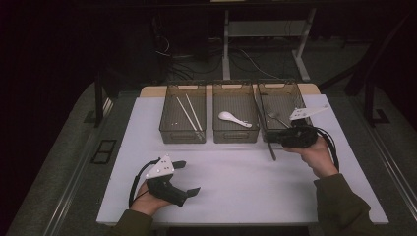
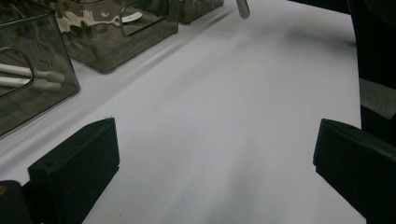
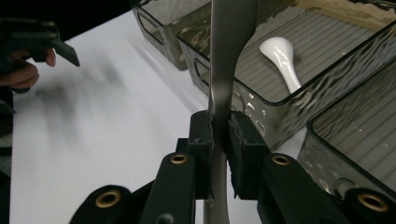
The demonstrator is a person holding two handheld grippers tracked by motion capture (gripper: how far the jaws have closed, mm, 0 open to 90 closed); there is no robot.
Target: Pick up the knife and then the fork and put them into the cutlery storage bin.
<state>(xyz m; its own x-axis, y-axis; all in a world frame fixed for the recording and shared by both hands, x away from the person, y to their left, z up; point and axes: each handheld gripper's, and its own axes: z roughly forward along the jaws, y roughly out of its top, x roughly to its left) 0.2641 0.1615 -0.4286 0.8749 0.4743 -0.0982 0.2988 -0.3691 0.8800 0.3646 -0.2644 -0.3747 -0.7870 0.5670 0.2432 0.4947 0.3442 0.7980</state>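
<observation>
Right gripper pinching long flat grey metal utensil handle mid-shaft. Long axis running toward smoky clear plastic right-hand bin, far end hanging over its near-left corner, near end out over white mat. Left gripper spread wide, empty, well off from bin, so right hand's job, looks like.
</observation>
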